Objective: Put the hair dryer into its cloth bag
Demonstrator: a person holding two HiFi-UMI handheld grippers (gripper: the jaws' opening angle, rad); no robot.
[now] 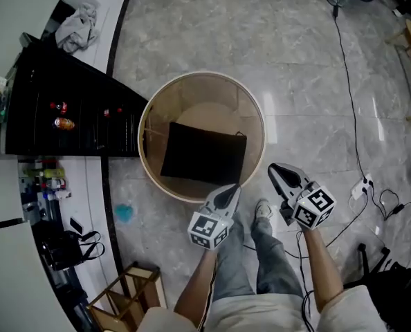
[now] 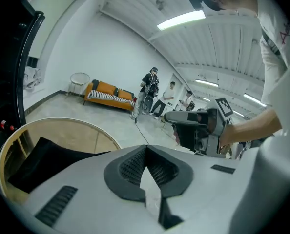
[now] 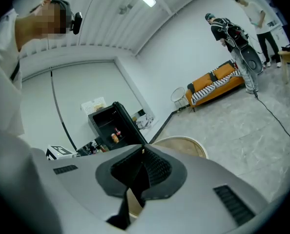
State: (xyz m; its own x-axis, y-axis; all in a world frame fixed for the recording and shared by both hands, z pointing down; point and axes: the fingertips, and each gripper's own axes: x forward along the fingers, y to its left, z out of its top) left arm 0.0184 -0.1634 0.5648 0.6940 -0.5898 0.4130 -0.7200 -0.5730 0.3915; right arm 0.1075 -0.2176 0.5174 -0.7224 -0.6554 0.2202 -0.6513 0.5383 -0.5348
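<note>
Holding the left tool (image 1: 231, 191) over the near rim of the round tabletop (image 1: 254, 113), jaws pointing far across it; clenching it fully, its pads (image 2: 131, 166) meeting with nothing between them; holding the right tool (image 1: 277, 172) just to the right, by the tabletop's near right edge and above the marble floor (image 1: 302, 54), apart from the left tool; clenching that one too, its pads (image 3: 156, 168) pressed together on nothing; touching nothing on the tabletop with either tool.

Looking down on the black cloth bag (image 1: 204, 155) lying flat on the tabletop, a little toward the near side, its near right corner just beyond the left tool's tip in the head view; not being able to tell whether the hair dryer is inside it.

Standing at the near side on legs (image 1: 255, 254) below the tools; facing an open black cabinet (image 1: 60, 113) at the left holding small bottles (image 1: 61, 123); seeing a rumpled grey cloth (image 1: 77, 30) at the far left, a dark cable (image 1: 347, 81) running along the floor at the right, an orange sofa (image 2: 111, 95) far off, and people (image 2: 152, 89) standing just right of it.
</note>
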